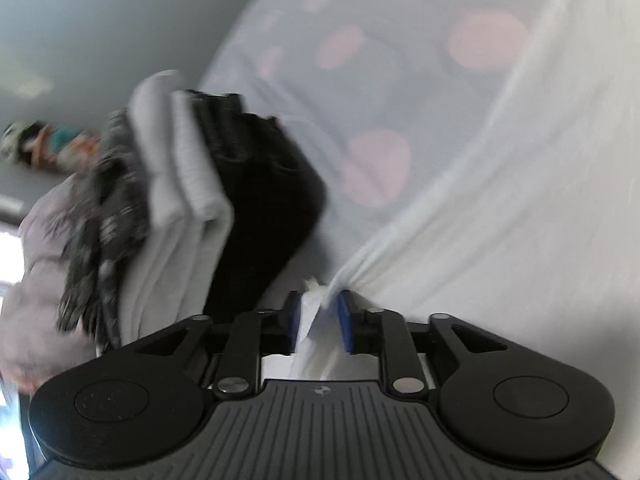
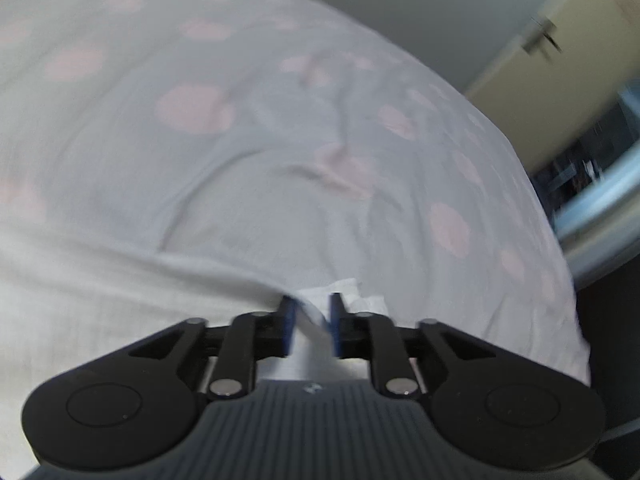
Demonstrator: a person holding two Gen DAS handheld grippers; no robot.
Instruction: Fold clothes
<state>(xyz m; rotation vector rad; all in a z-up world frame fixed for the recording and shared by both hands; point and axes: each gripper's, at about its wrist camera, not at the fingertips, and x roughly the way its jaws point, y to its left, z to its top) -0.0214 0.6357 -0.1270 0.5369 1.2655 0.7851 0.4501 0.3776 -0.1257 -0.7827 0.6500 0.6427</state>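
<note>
On the left sits a pile of folded clothes (image 1: 172, 208) — close enough to get bumped. The left gripper (image 1: 319, 322) pinches one edge of the thin white cloth (image 1: 500, 220); the right gripper (image 2: 310, 326) pinches another. It hangs between them over the spotty bed (image 2: 192, 108) — soft, light and floppy, best held by its edges.

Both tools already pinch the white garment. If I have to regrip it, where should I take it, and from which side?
Regrip the white garment at its edge, where the left tool and right tool now pinch bunched cloth. Come in along the edge from outside, jaws straddling it. The fabric stretches taut from each pinch, so probably only the edge offers a fold to bite.
</note>
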